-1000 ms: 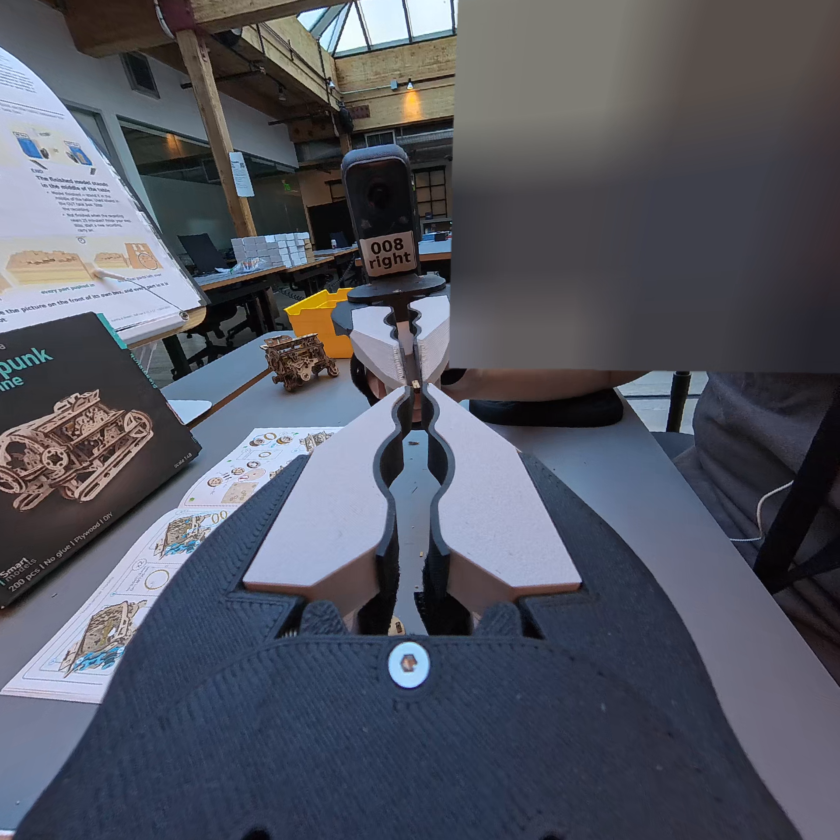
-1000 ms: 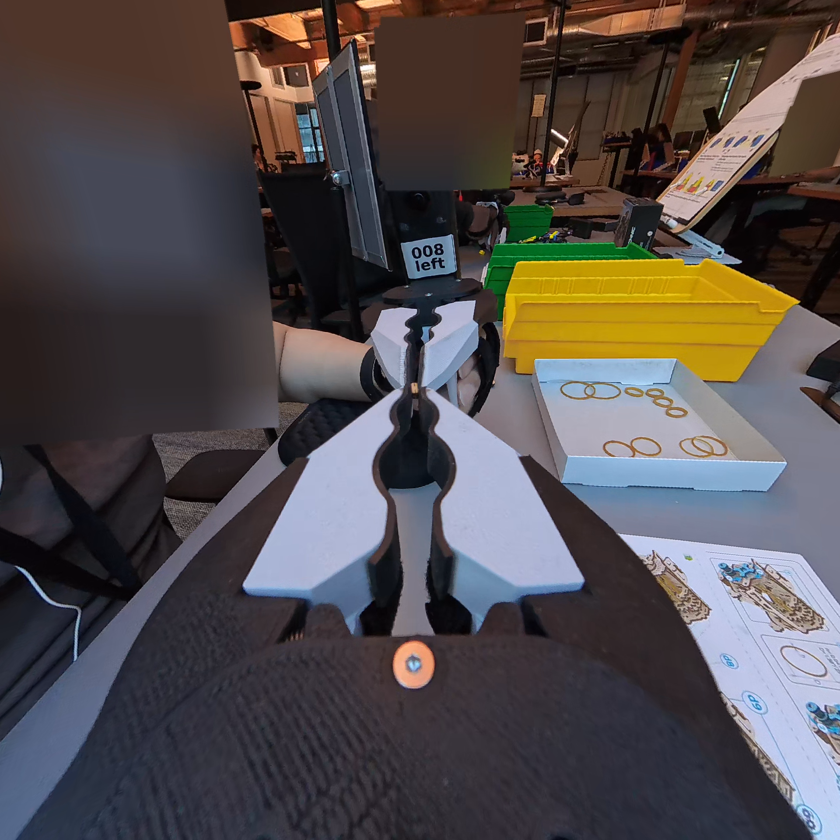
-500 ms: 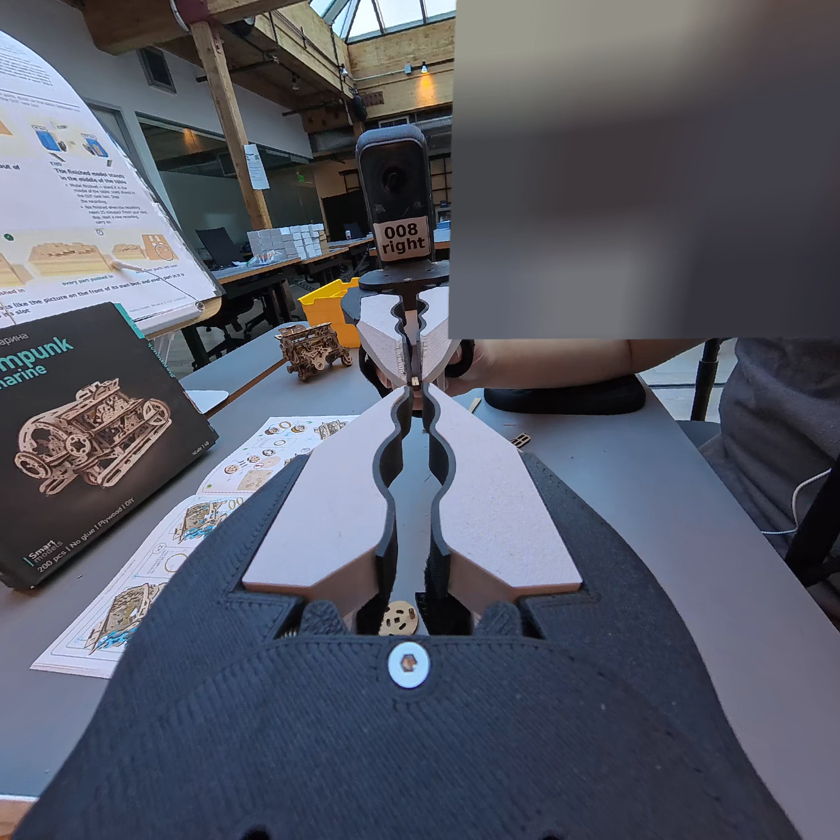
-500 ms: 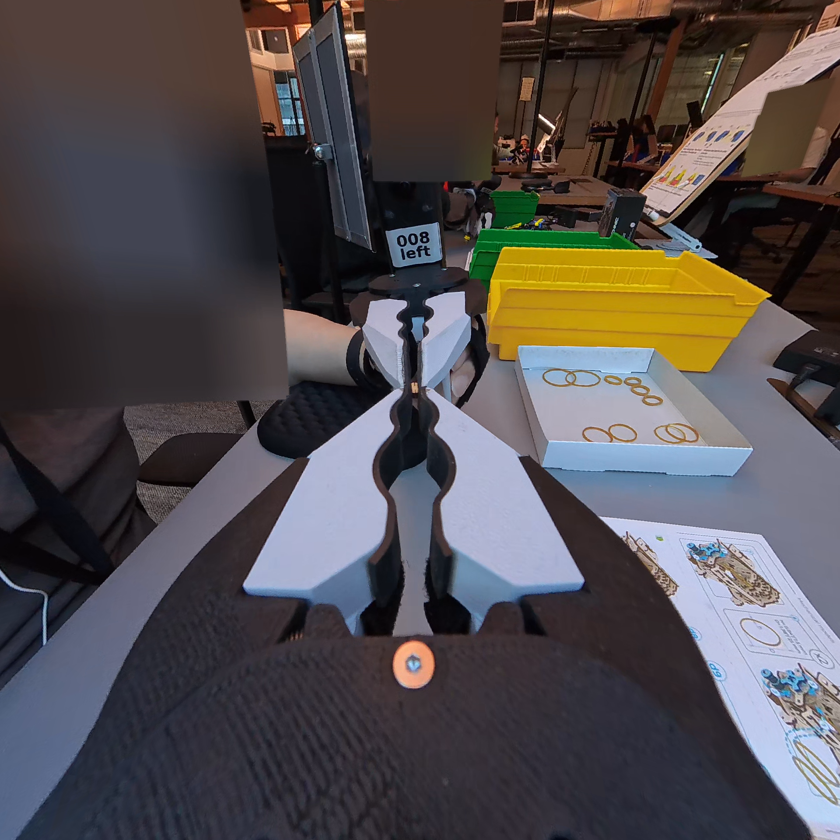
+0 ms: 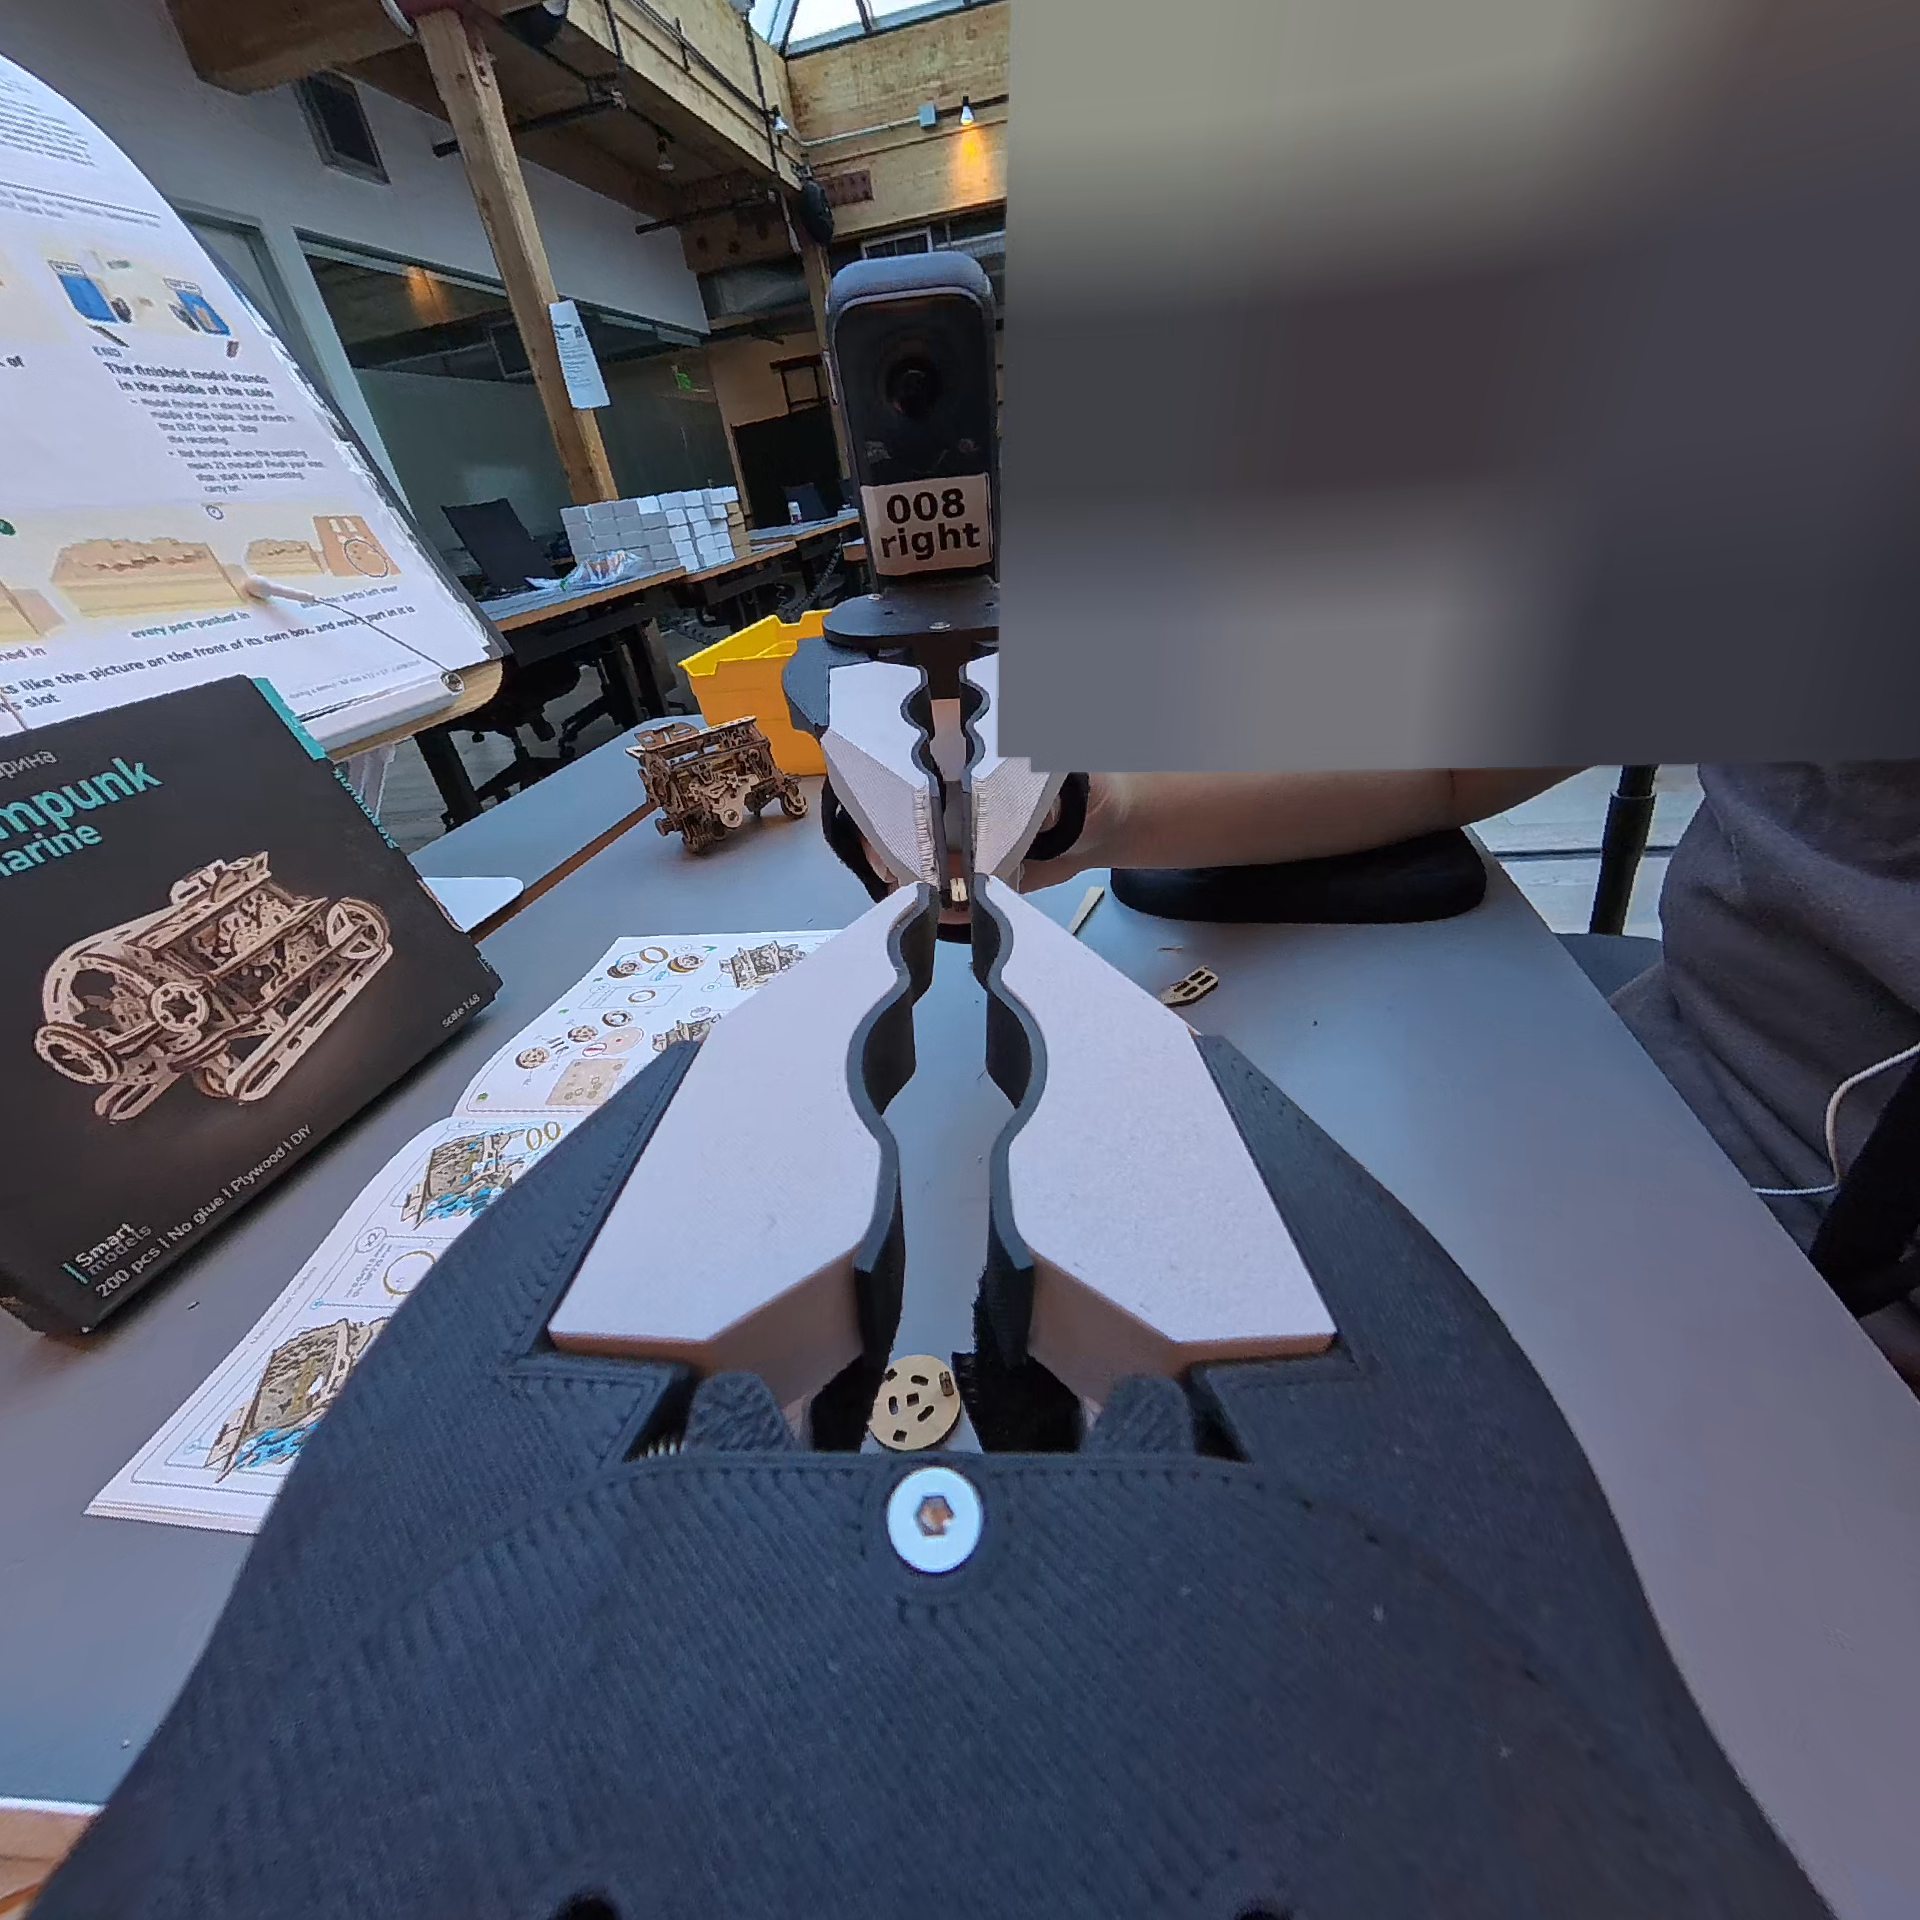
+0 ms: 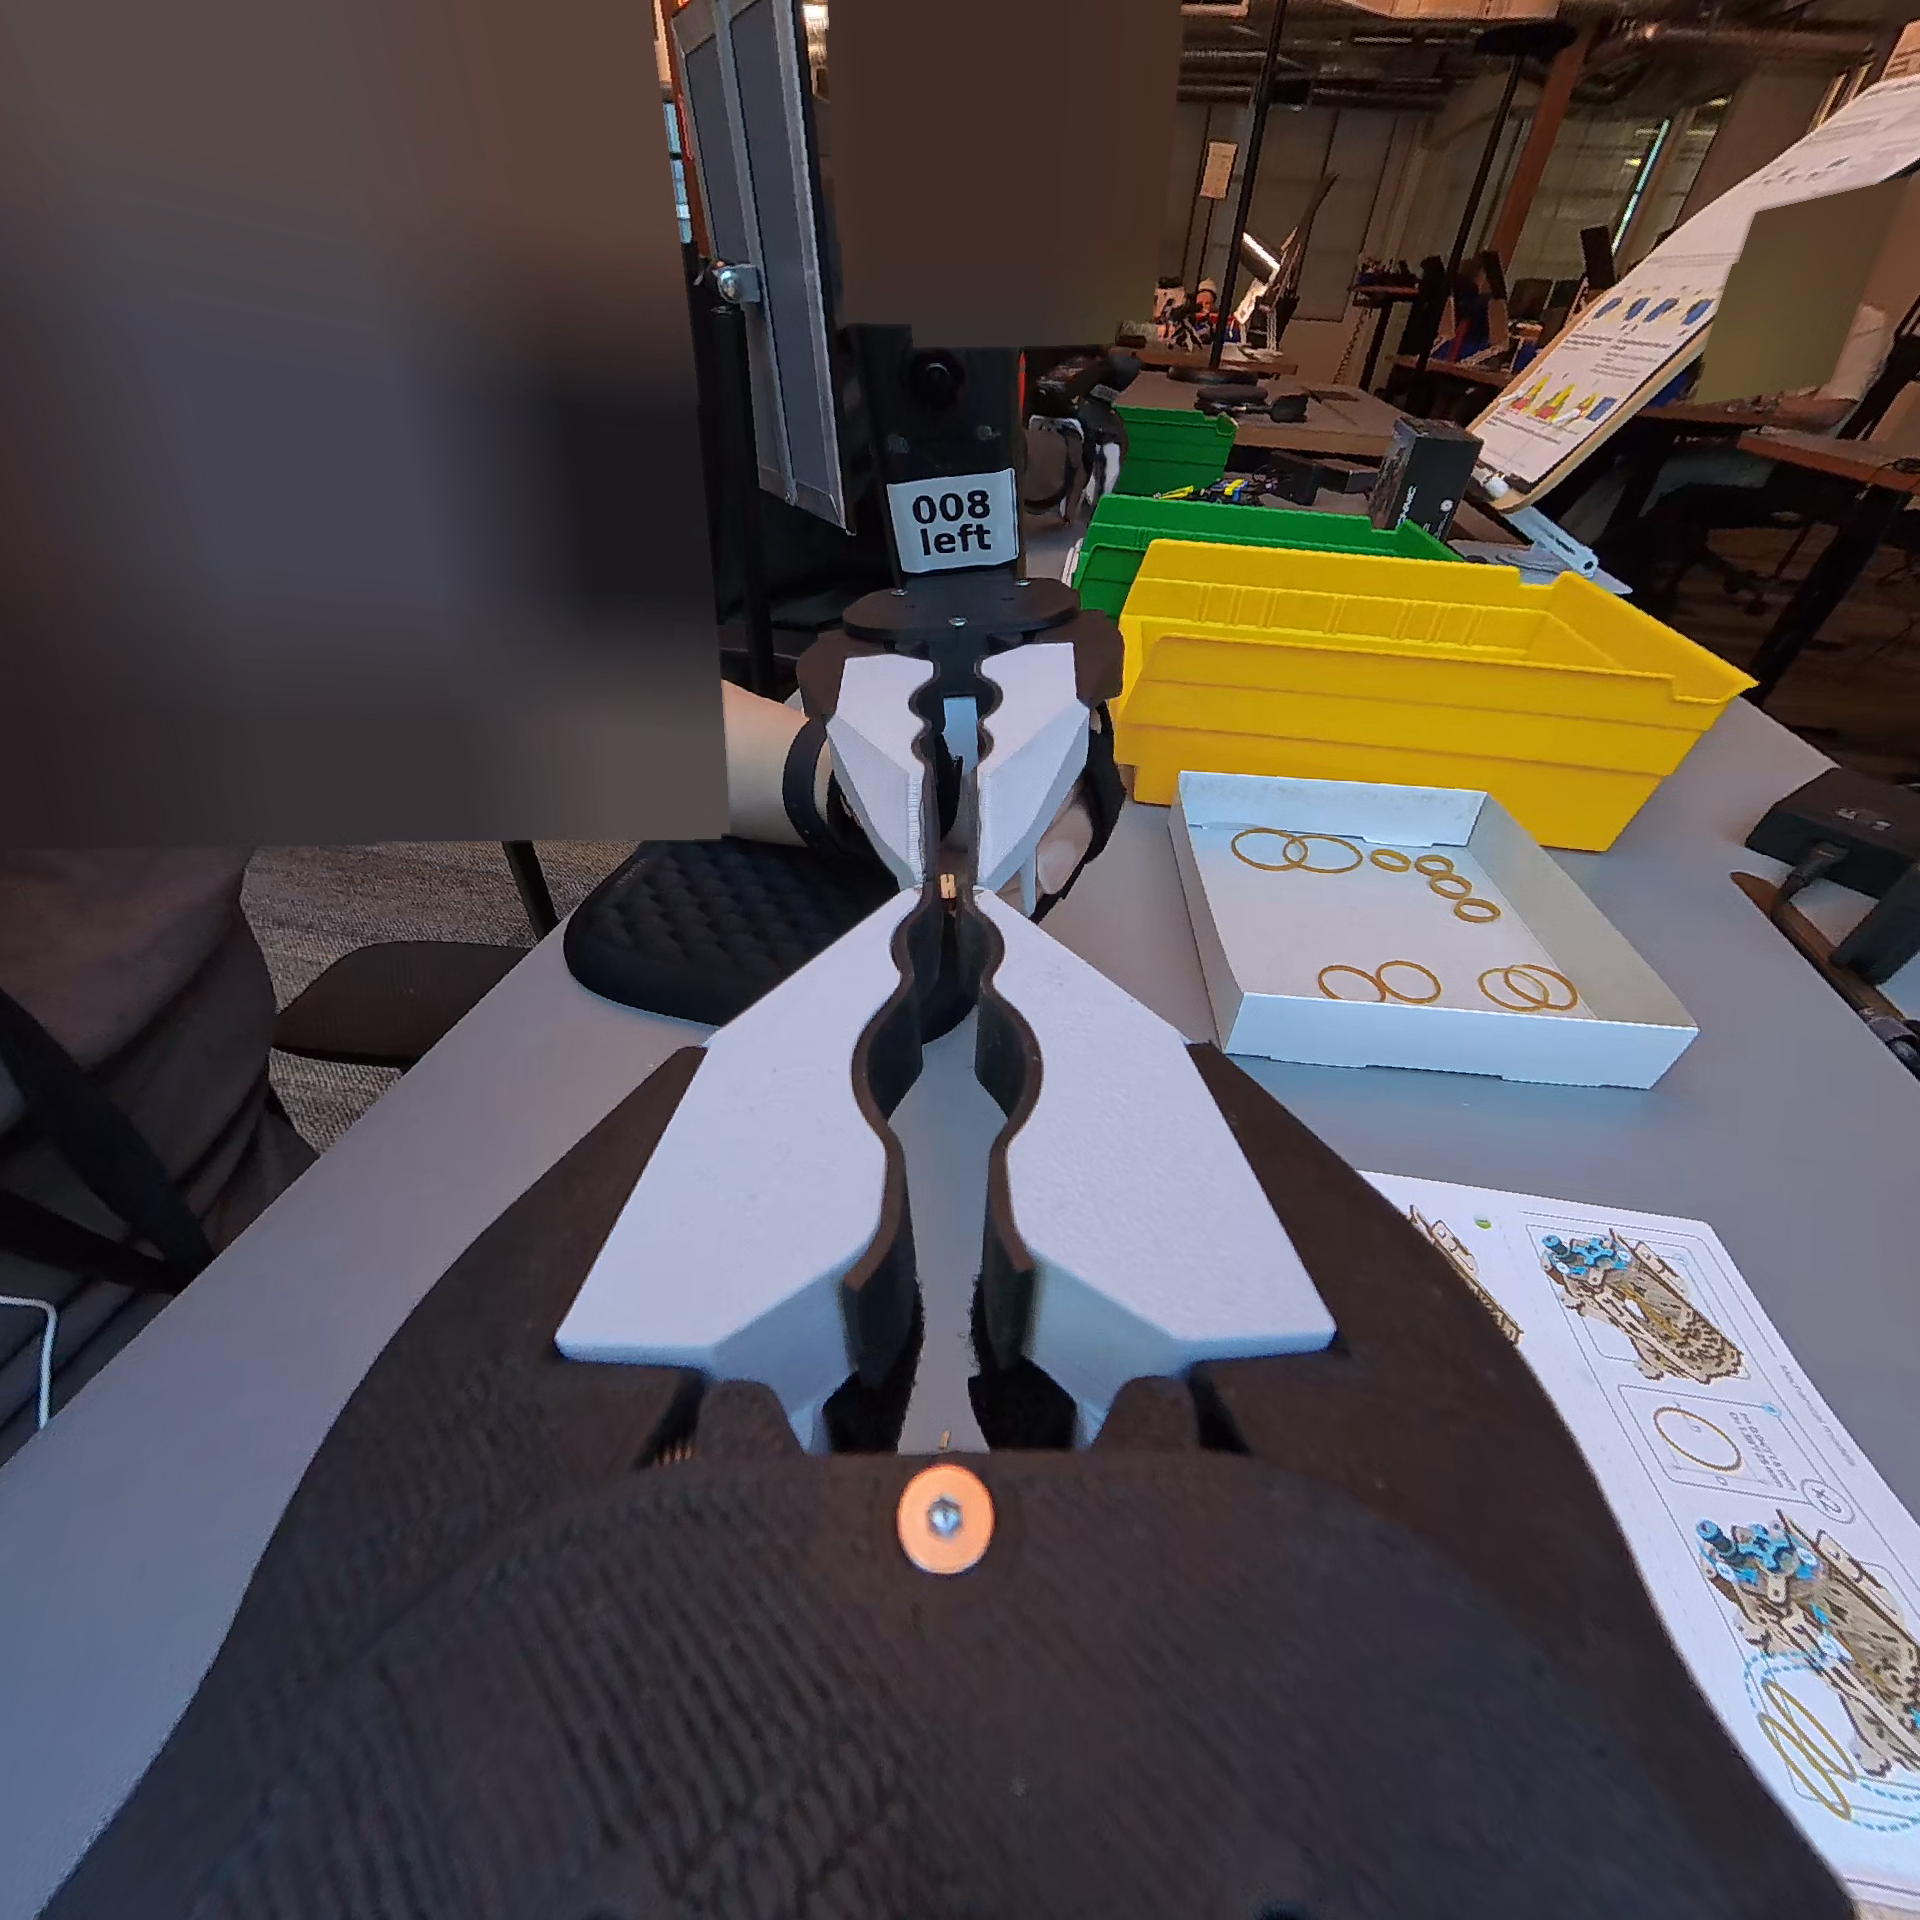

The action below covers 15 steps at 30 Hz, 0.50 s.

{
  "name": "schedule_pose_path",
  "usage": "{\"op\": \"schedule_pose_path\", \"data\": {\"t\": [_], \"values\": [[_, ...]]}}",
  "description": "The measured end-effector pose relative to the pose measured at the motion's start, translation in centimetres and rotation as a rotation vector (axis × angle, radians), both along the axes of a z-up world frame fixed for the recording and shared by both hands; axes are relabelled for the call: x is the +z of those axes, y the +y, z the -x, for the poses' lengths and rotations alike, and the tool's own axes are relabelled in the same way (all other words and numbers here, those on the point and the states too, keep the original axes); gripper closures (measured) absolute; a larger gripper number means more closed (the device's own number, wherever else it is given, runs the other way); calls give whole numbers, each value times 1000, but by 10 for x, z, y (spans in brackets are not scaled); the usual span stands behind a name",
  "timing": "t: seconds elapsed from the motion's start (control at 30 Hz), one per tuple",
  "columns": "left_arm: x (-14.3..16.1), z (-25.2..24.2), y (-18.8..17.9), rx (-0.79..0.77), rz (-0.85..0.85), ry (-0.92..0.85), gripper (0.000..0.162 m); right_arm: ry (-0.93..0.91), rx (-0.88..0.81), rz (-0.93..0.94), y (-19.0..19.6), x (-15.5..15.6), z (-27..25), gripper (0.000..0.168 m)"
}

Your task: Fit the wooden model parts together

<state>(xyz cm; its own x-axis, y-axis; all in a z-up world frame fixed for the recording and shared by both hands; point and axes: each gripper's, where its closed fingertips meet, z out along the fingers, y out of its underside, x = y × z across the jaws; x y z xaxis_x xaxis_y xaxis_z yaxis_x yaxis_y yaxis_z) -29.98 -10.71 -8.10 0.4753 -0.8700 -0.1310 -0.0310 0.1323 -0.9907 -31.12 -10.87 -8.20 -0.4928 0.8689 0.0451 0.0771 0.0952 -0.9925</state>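
Above the grey worktop [image 6: 1455, 1122]: two tools meet tip to tip, facing each other.
Left hand-held gripper [image 5: 951, 902]: fingers drawn together at the tips, pinching a tiny wooden part [image 5: 955, 889].
Right hand-held gripper [image 6: 948, 896]: tips likewise closed on the same small piece; it sits between both pairs of tips.
Round wooden disc [image 5: 914, 1403]: perforated, lying on the worktop, seen through the gap at the base of the left fingers.
Small wooden piece [image 5: 1192, 985]: flat on the worktop, right of the left tool.
Assembled wooden model [image 5: 717, 781]: standing farther back.
Instruction sheet [image 6: 1704, 1455]: flat beside the right tool.
White tray [image 6: 1455, 1029]: holds rubber bands [image 6: 1382, 982], in front of a yellow bin [image 6: 1403, 717].
Black box [image 5: 197, 987]: propped at the left.
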Motion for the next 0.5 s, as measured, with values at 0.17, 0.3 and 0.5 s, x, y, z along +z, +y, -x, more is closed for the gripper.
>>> {"op": "schedule_pose_path", "data": {"t": [0.17, 0.3, 0.5], "values": [[-1, 0, 0, 3, -7, 9, 161, 6, -5, -6, 1, 0, 0, 168], [-2, 0, 1, 7, -5, 12, 159, 6, -5, -5, 1, 0, 0, 168], [-6, 0, 3, 22, -6, 42, 161, -14, -10, -4, 4, -4, 0, 168]]}}
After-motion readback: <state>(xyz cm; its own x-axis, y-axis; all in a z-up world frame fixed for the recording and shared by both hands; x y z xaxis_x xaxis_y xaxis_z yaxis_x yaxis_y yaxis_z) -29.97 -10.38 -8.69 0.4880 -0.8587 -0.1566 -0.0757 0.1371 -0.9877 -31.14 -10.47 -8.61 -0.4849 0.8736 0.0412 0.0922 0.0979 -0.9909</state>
